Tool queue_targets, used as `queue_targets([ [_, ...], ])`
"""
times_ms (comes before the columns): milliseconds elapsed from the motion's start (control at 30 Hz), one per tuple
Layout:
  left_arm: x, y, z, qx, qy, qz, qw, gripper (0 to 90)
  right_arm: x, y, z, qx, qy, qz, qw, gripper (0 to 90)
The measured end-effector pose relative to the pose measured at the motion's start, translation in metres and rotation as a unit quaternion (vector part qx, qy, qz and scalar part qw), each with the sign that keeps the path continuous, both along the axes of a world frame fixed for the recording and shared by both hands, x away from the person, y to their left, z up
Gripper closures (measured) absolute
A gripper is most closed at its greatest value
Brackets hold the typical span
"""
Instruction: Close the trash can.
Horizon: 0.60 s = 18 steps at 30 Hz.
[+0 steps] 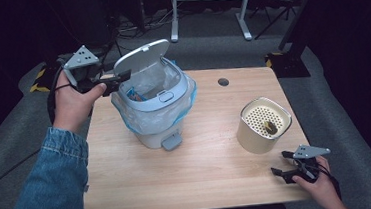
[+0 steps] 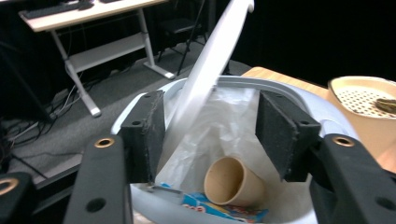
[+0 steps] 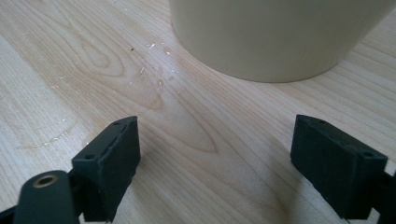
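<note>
Blue denim sleeve (image 1: 54, 185); black hand-held gripper (image 1: 123, 77) with grey three-cornered plate.

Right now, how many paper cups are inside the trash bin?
1. A brown paper cup lies on its side in the trash bin, on the plastic liner, touching a blue wrapper. More could be hidden underneath.
</note>
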<state>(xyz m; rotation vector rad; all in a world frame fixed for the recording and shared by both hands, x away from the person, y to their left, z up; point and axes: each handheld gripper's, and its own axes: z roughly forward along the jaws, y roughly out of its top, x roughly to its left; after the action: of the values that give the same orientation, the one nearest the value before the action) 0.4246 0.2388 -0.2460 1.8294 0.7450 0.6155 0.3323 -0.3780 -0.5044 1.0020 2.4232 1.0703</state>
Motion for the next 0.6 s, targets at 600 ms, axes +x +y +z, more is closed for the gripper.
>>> queue_targets([
  [600,-0.007,-0.039,-0.02,-0.017,0.074,-0.074,0.9943,62.1,0.0,0.0,0.0,0.0,0.0,0.0,1.0,15.9],
])
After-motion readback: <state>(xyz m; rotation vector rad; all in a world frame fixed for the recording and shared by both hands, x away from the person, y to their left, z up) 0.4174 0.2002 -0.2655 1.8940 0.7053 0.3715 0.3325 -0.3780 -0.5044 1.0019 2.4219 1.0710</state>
